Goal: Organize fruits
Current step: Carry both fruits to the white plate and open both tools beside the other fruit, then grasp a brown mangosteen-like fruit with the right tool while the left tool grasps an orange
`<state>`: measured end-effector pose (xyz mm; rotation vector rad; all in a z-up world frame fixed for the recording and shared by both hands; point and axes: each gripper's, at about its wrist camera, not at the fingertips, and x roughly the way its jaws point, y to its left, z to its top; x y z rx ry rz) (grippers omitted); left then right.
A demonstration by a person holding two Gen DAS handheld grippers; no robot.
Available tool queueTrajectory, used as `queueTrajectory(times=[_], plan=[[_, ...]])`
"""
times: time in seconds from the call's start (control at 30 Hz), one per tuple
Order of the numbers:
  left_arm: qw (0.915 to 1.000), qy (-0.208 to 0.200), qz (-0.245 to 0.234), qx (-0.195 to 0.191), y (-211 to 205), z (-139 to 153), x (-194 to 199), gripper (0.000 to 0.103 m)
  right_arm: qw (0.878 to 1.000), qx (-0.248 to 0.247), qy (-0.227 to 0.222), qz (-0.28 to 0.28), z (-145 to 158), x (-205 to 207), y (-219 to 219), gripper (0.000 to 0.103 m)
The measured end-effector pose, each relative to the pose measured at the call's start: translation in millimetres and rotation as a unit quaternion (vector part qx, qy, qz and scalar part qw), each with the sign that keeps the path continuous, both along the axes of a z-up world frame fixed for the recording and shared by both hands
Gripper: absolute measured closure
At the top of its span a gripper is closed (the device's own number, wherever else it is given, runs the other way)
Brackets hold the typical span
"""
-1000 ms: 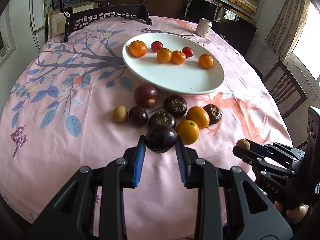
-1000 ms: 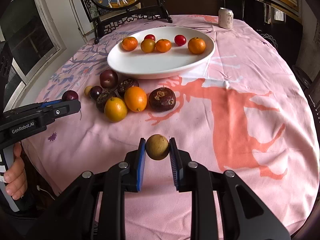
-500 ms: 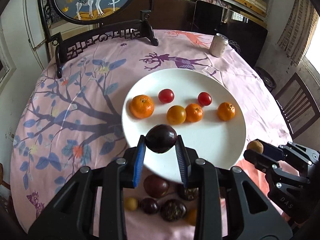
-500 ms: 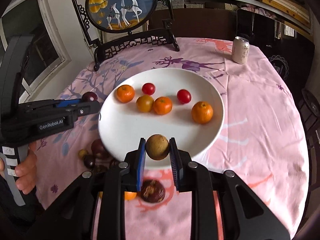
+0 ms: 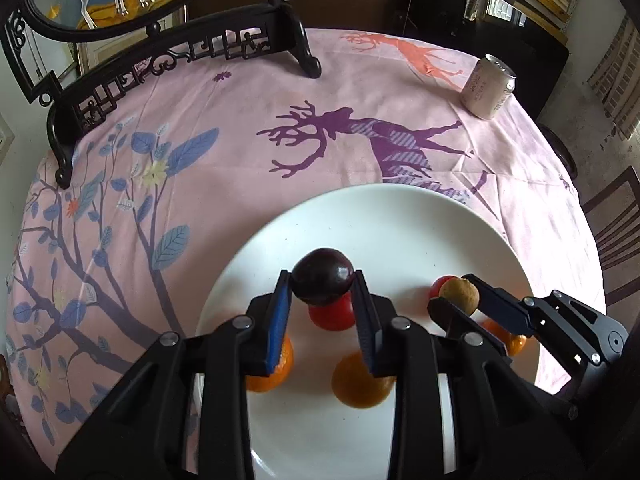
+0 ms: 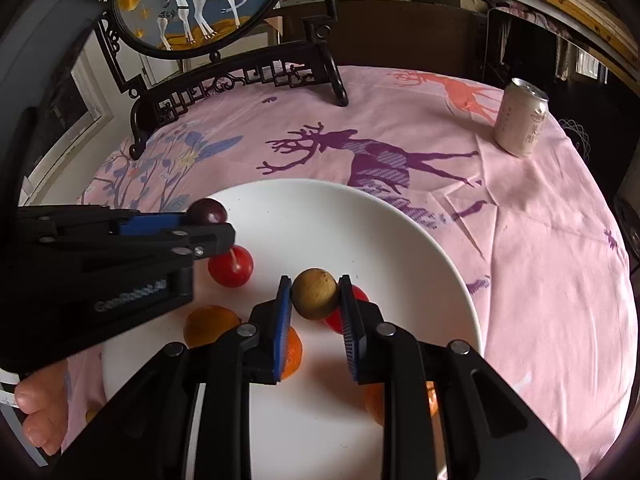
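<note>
My left gripper (image 5: 322, 296) is shut on a dark purple plum (image 5: 322, 281) and holds it above the white plate (image 5: 400, 216). My right gripper (image 6: 314, 300) is shut on a small brown round fruit (image 6: 314, 293), also over the plate (image 6: 320, 208). On the plate lie red cherry tomatoes (image 6: 231, 267) and several oranges (image 5: 358, 386). In the right wrist view the left gripper (image 6: 208, 224) with its plum (image 6: 207, 211) is at the left. In the left wrist view the right gripper (image 5: 460, 300) with the brown fruit (image 5: 459, 294) is at the right.
A pink printed tablecloth (image 5: 224, 152) covers the round table. A drink can (image 5: 486, 88) stands at the far right. A dark carved stand with a round painted screen (image 6: 200, 0) stands at the back left. A chair (image 5: 616, 224) is beyond the table's right edge.
Both grippers have moved forward over the plate with their fruits still held. The loose fruits on the cloth in front of the plate have dropped out of view.
</note>
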<state>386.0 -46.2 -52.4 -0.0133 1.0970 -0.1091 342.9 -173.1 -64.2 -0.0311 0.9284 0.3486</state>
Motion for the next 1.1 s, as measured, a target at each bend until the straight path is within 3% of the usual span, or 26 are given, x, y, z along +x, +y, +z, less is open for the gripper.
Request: queueTrajectory(times=[0.07,0.2,0.4,0.43,0.47,0.5,0.6,0.77,0.83,0.87,1.1], plan=[[1.0000,0.007,0.005,-0.004,1,-6,6,0.072,1.000,-0.004,-0.004,0.004,0,3,4,0.078],[0.9999,0.010,0.007,-0.010,2,-8,10,0.072,1.000,-0.017,-0.010,0.004,0,2,5,0.064],[0.9998,0.001,0.006,-0.020,10,7,-2,0.068,0.999,-0.042,-0.010,0.006,13,-19,5,0.064],[0.9997,-0.002,0.005,-0.025,13,11,-6,0.055,0.999,-0.045,-0.011,0.007,17,-26,5,0.064],[0.9995,-0.005,0.005,-0.032,16,15,-11,0.035,0.999,-0.046,-0.011,0.008,21,-34,5,0.064],[0.9992,-0.011,0.006,-0.039,18,19,-16,0.030,0.999,-0.046,-0.011,0.011,25,-45,5,0.064],[0.9989,-0.024,0.011,-0.040,26,29,-38,0.031,0.999,-0.045,-0.016,0.022,37,-86,6,0.063],[0.9959,-0.050,0.023,-0.073,49,48,-105,0.030,0.998,-0.042,-0.039,0.005,50,-165,-8,0.061],[0.9950,-0.069,0.019,-0.070,55,53,-143,0.028,0.999,-0.026,-0.046,-0.013,49,-196,-17,0.046],[0.9947,-0.078,0.017,-0.064,57,53,-163,0.026,0.998,-0.018,-0.050,-0.023,47,-209,-22,0.045],[0.9921,-0.120,0.013,-0.035,67,22,-278,0.018,0.998,-0.017,-0.017,-0.057,10,-253,-29,0.045]])
